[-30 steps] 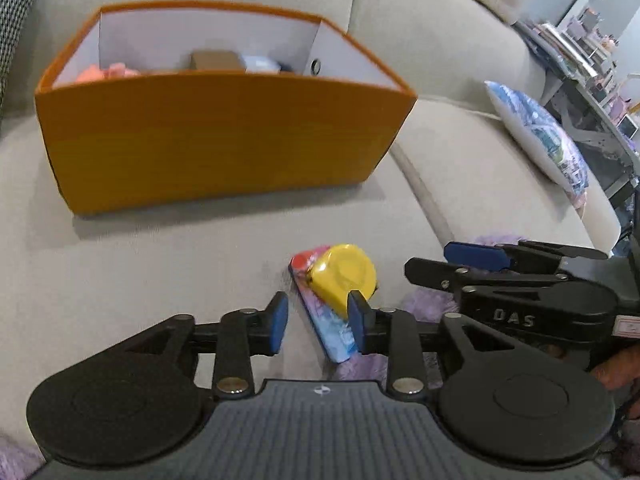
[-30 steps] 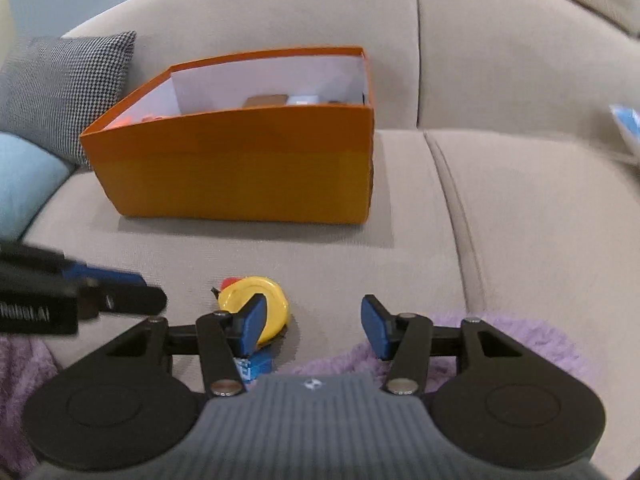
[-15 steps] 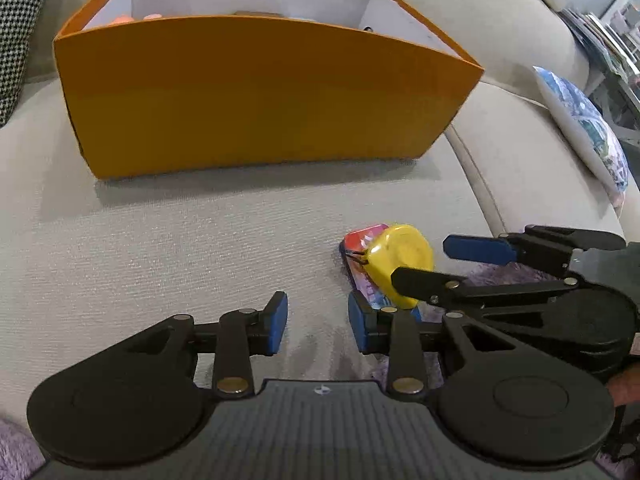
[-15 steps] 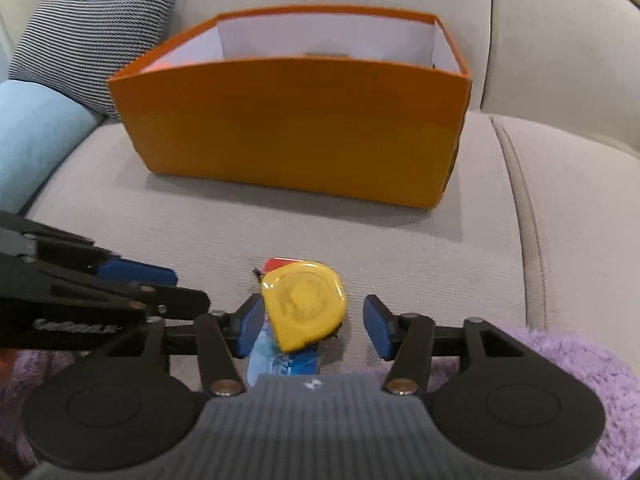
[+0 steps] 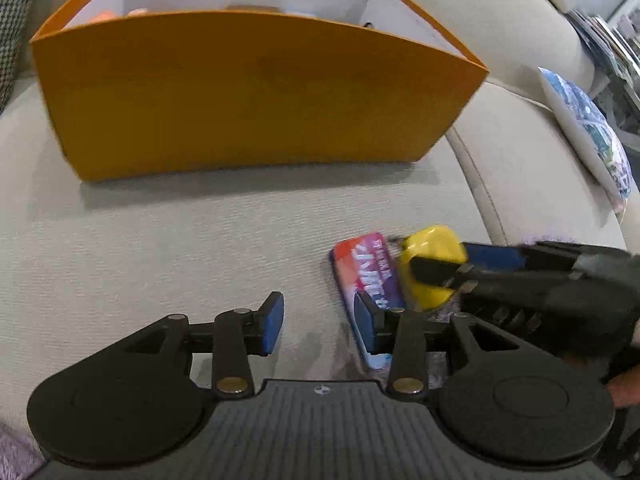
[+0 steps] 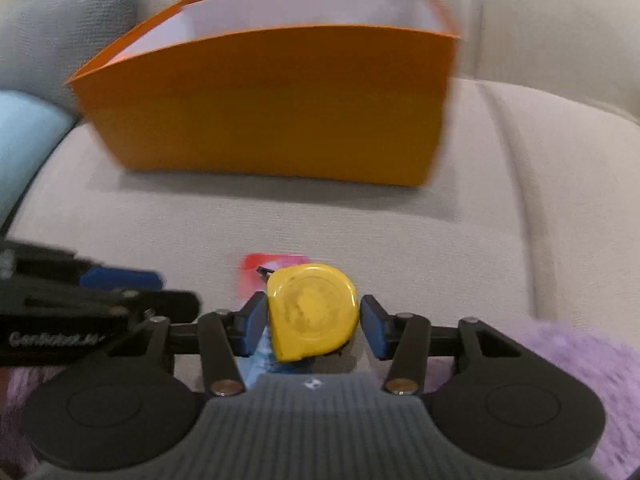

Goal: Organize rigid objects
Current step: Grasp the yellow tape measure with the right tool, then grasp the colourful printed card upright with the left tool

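Nearest the right wrist camera, the right gripper (image 6: pixel 314 326) is seen with its jaws spread to either side of a yellow tape measure (image 6: pixel 314 322); the left blue pad lies just against the case, while a narrow gap shows at the right pad, so a firm pinch cannot be confirmed. The tape measure is set on top of a flat colourful card (image 5: pixel 366 276), which lies on the sofa seat cushion (image 5: pixel 160 248) near its right seam. A purple fuzzy fabric (image 6: pixel 580 360) is seen at the cushion's near right edge. The left gripper (image 5: pixel 318 322) is held just to the left of the card, low over the cushion, its jaws spread with nothing between them; the right blue pad overlaps the card's near end in the left wrist view. Farther back, toward the sofa's backrest, an orange box (image 5: pixel 256 96) with a white interior stands on the same cushion, well apart from the tape measure. Some items are partly visible inside it, too hidden to identify. A patterned pillow (image 5: pixel 588 132) rests on the adjoining cushion at the far right.
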The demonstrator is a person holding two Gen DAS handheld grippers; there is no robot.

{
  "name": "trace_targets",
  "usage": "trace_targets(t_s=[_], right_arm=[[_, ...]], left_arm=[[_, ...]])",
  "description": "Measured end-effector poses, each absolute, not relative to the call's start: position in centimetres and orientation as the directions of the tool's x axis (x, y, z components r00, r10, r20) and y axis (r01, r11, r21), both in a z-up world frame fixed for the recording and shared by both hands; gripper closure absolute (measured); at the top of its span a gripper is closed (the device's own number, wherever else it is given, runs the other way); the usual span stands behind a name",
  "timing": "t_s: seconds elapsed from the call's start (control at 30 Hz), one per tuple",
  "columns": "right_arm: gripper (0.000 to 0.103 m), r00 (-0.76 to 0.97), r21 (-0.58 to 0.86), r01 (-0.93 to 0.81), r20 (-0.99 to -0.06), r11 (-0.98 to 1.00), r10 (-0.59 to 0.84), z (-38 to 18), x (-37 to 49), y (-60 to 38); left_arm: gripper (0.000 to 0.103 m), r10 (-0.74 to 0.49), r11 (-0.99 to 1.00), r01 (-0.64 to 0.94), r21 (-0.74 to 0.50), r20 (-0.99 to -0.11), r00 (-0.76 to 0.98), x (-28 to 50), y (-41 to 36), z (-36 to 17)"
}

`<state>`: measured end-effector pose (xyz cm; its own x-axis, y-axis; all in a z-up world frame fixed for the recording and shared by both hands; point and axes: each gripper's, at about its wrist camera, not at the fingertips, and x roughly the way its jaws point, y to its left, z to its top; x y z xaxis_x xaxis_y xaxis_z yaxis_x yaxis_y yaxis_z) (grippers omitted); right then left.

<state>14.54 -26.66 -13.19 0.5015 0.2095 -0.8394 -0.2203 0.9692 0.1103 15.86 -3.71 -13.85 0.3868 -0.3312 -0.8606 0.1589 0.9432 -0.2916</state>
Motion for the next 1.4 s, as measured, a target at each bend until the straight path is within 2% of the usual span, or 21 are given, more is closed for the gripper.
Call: trace_targets(t_s=[0.17, 0.23, 0.37, 0.63, 0.83, 1.03, 1.4], right_arm=[[0.051, 0.563, 0.067, -0.128, -0.817, 0.99, 0.128, -11.4, 14.3, -29.5], [0.051, 0.564, 0.103, -0.101, -0.813, 0.989, 0.142, -11.4, 14.2, -31.0], [0.051, 0.571, 0.196, -0.081, -0.795, 0.977, 0.207, -11.9, 14.2, -32.2], [0.051, 0.575, 0.228, -0.089, -0.783, 0.97, 0.236, -12.4, 14.3, -32.4], [0.051, 0.566, 0.199, -0.103, -0.794, 0.975, 0.222, -12.4, 14.6, -31.7], [0.051, 0.564, 0.185, -0.101, -0.798, 0.978, 0.21, -12.5, 14.6, -31.4], [0.051, 0.554, 0.102, -0.132, -0.818, 0.986, 0.159, -12.7, 14.9, -29.7]], left_arm=[[0.046, -0.36, 0.933, 0.137, -0.333, -0.866, 0.346, 16.9, -5.4, -14.4], [0.041, -0.346, 0.938, 0.127, -0.322, -0.876, 0.336, 17.1, -6.3, -14.8], [0.041, -0.309, 0.951, 0.066, -0.303, -0.908, 0.283, 17.4, -8.0, -15.8], [0.046, -0.195, 0.981, 0.057, -0.187, -0.937, 0.29, 17.1, -10.4, -16.6], [0.05, -0.118, 0.992, 0.076, -0.098, -0.94, 0.319, 16.8, -12.0, -16.6], [0.052, -0.176, 0.984, 0.089, -0.155, -0.928, 0.328, 16.1, -10.0, -16.2], [0.052, -0.06, 0.995, 0.09, -0.031, -0.94, 0.336, 16.4, -4.2, -15.2]])
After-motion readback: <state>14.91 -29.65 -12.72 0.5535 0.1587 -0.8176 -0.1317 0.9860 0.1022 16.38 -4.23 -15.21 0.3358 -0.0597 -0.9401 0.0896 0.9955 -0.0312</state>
